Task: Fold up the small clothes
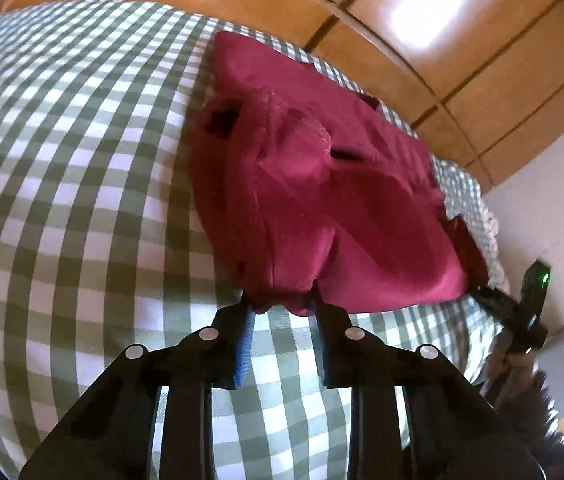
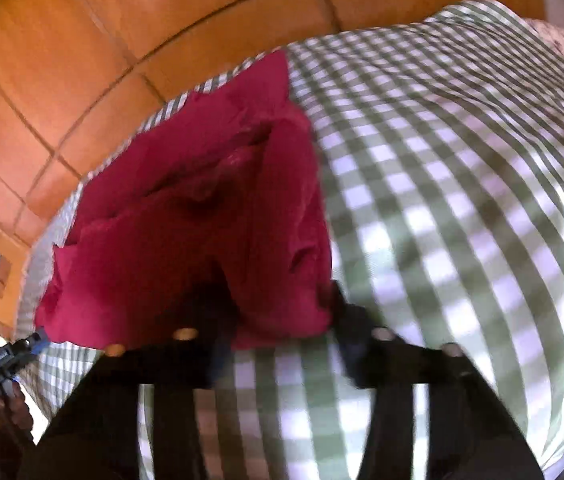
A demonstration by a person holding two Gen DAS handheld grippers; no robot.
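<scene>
Red garment (image 1: 313, 184) lies rumpled on a green-and-white checked cloth (image 1: 82, 184), near its far edge, with wooden panels (image 1: 461, 64) beyond. Left gripper (image 1: 282, 312) clenched on the garment's near hem, fabric bunched between blue pads (image 1: 244, 344). Right gripper (image 2: 282, 344) at the garment's other near corner, fabric draped over its tips; view blurred, so cannot tell whether the jaws are pinching it. No containers in sight; no writing legible.
</scene>
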